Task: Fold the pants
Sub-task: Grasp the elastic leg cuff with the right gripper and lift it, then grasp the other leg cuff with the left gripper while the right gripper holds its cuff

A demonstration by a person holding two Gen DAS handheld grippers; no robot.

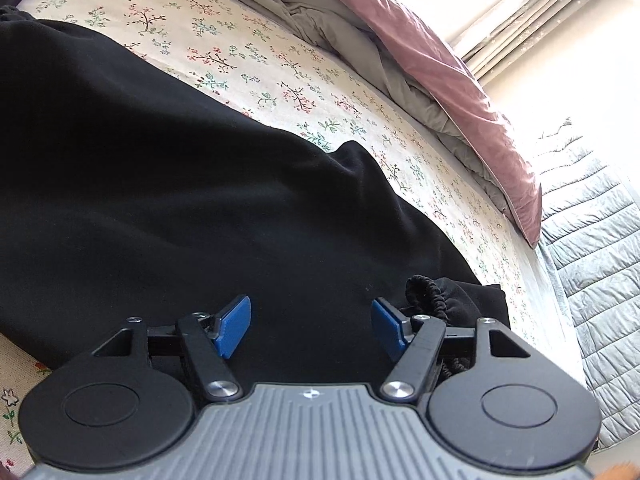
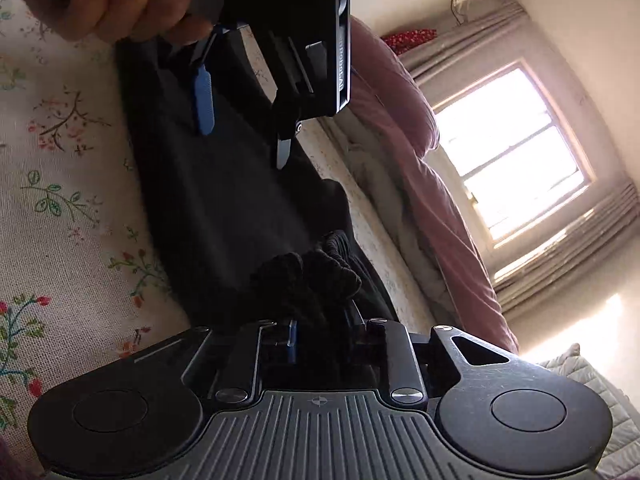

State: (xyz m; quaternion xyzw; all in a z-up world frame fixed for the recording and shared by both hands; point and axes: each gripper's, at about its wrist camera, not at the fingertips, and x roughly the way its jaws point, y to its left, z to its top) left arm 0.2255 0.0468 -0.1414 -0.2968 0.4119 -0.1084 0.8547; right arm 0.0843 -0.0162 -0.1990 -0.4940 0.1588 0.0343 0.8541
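Left wrist view has the left gripper spread wide just over the black pants on the bed. Right gripper looks clamped on the bunched waistband right ahead of it, so I'd pinch both layers before lifting.

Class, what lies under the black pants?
The black pants rest on the flowered sheet, which shows around their edges. Whatever lies directly beneath the cloth is covered.
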